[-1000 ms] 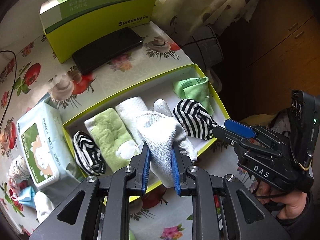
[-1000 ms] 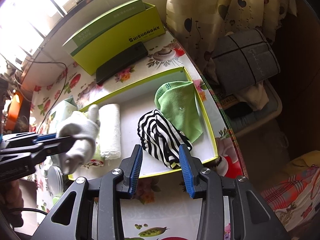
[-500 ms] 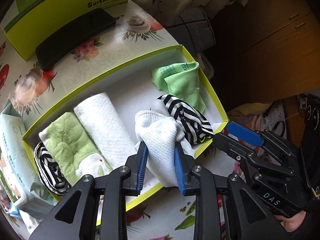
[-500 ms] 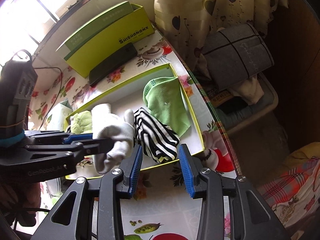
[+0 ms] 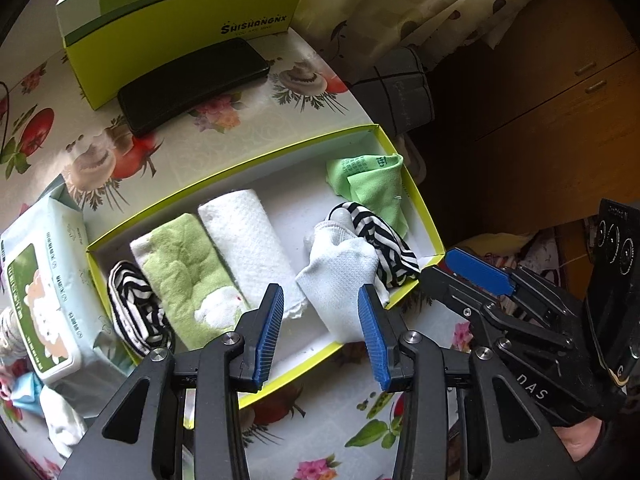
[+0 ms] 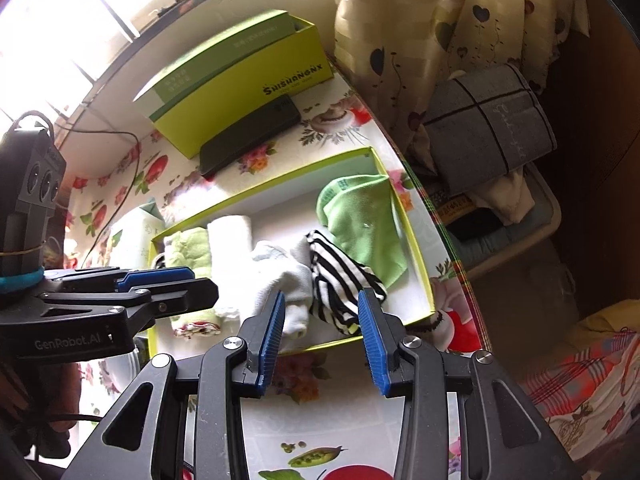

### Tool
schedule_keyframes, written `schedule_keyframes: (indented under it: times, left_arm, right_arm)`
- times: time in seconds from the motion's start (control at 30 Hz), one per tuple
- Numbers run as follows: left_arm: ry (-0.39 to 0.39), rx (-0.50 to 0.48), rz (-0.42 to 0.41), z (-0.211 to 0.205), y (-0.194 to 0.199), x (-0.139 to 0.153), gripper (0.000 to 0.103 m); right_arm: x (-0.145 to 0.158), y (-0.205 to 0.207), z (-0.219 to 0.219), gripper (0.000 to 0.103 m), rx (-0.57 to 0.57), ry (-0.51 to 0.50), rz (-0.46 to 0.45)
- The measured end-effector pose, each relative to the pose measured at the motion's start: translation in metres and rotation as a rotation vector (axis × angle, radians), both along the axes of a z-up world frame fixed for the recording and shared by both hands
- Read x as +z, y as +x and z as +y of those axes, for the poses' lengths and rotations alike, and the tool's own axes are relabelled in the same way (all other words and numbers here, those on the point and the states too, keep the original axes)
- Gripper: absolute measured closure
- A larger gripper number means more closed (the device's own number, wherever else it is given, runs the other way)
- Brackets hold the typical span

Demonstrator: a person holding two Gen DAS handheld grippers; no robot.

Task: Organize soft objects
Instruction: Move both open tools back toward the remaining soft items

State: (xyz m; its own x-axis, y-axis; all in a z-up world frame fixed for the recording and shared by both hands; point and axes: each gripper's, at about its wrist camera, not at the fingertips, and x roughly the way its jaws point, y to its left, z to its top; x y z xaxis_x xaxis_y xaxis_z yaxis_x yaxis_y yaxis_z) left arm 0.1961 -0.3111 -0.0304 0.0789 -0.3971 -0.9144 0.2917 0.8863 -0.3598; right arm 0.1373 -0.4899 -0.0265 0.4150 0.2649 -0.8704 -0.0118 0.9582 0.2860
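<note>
A shallow yellow-green box (image 5: 240, 164) lies on the flowered tablecloth. It holds a striped roll (image 5: 132, 304), a green towel (image 5: 180, 264), a white rolled towel (image 5: 244, 236), a white sock (image 5: 340, 276), a striped sock (image 5: 384, 240) and a green cloth (image 5: 372, 188). My left gripper (image 5: 320, 320) hovers over the box's near edge with its jaws opening. The white sock (image 6: 276, 276) lies loose below and between them, against the striped sock (image 6: 340, 284); the pads do not press on it. My right gripper (image 6: 322, 332) stands open above the box's near right corner, holding nothing.
A pack of wet wipes (image 5: 44, 296) lies left of the box. A black phone (image 5: 192, 84) leans by a tall green carton (image 5: 180, 12) at the back. The table edge runs just right of the box, with a curtain and a grey bag (image 6: 488, 120) beyond.
The left jaws have spread and let go of the white sock, which now lies in the box beside the striped sock. The right gripper has stayed open.
</note>
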Motion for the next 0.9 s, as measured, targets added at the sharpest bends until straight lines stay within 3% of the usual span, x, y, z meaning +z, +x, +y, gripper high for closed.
schedule_keyframes:
  times: [0.43, 0.9]
  left_arm:
    - [0.016, 0.075, -0.097, 0.05, -0.029, 0.042, 0.063]
    - [0.047, 0.168, -0.197, 0.102, -0.06, 0.066, 0.063]
  right_arm:
    - [0.047, -0.013, 0.049, 0.065, 0.083, -0.047, -0.086]
    - [0.077, -0.029, 0.109, 0.061, 0.219, -0.076, -0.126]
